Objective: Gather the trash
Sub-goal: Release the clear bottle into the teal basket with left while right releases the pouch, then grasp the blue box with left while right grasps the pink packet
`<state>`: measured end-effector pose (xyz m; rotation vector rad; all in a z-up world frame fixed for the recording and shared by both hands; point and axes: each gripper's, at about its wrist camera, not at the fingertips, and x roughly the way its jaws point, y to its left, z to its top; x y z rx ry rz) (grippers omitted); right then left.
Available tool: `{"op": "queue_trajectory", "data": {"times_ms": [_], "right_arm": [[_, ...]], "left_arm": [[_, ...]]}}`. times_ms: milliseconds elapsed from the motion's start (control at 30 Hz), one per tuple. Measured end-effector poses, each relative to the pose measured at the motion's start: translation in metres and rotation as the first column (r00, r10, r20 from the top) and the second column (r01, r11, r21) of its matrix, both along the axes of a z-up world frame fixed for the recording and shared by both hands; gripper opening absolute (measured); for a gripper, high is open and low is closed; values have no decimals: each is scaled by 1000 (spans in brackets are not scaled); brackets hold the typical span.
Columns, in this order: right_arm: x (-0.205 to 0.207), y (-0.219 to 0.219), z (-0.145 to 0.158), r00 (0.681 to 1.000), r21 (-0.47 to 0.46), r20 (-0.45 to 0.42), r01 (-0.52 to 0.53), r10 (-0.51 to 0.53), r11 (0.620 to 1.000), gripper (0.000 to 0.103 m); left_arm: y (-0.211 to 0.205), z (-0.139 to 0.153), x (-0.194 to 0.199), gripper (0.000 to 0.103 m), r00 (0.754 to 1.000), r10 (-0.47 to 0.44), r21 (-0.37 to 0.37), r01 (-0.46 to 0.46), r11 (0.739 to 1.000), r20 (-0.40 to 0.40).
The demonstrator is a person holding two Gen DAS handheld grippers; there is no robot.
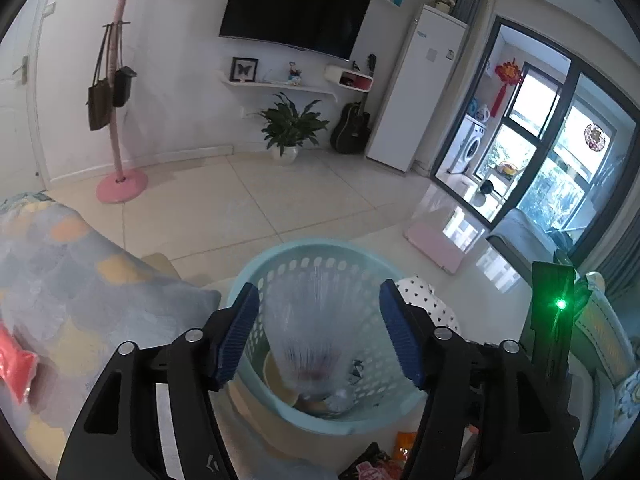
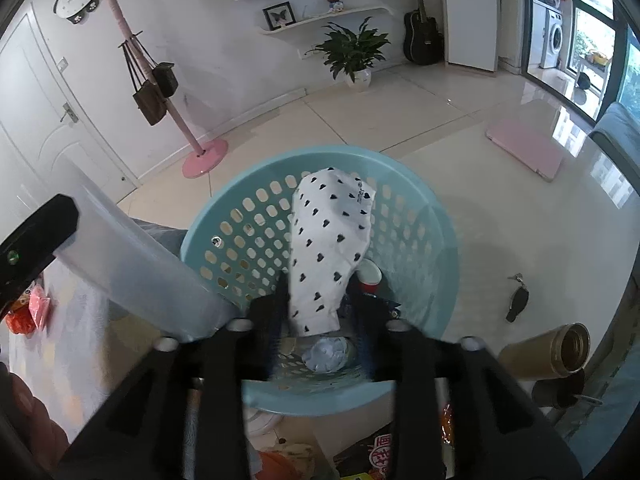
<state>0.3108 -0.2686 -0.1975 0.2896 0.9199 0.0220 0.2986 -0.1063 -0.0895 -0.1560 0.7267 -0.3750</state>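
Basket mouth crowded, tiled floor open beyond

In the right wrist view the white heart-print cloth [image 2: 328, 248] fills the centre of the blue basket [image 2: 436, 240], leaving gaps along its perforated walls; a translucent plastic piece [image 2: 136, 264] slants across the lower left. Bare floor [image 2: 400, 120] lies open above the rim, while a brass flask [image 2: 548, 354] and keys [image 2: 517, 300] block the lower right

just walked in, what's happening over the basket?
A person with a gripper in each hand is dropping trash into the light blue basket. The left gripper stands open over it with a clear plastic bag between its jaws, apparently falling. The right gripper has a white heart-print wrapper between its blurred fingers; grip unclear. A cup and crumpled plastic already lie inside.
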Motion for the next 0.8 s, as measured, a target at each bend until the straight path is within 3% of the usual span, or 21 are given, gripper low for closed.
{"op": "queue_trajectory", "data": {"times_ms": [33,333,633,800], "right_arm": [[-2,0,2,1000,-1,11,6,-6,1000,48],[-16,15,29,998,-8,64,-16,16,1000,48],[-37,78,74,978,-27,156,-134,137,991,48],[-46,127,89,951,-47,197,-235,240,971,48]], "left_arm": [[4,2,-1,62,1000,3,-3,-3,1000,3],[42,28,-19,62,997,47,-37,-45,998,56],[101,63,-62,62,982,130,-71,-121,990,140],[146,76,-86,64,962,211,-74,-201,977,172]]}}
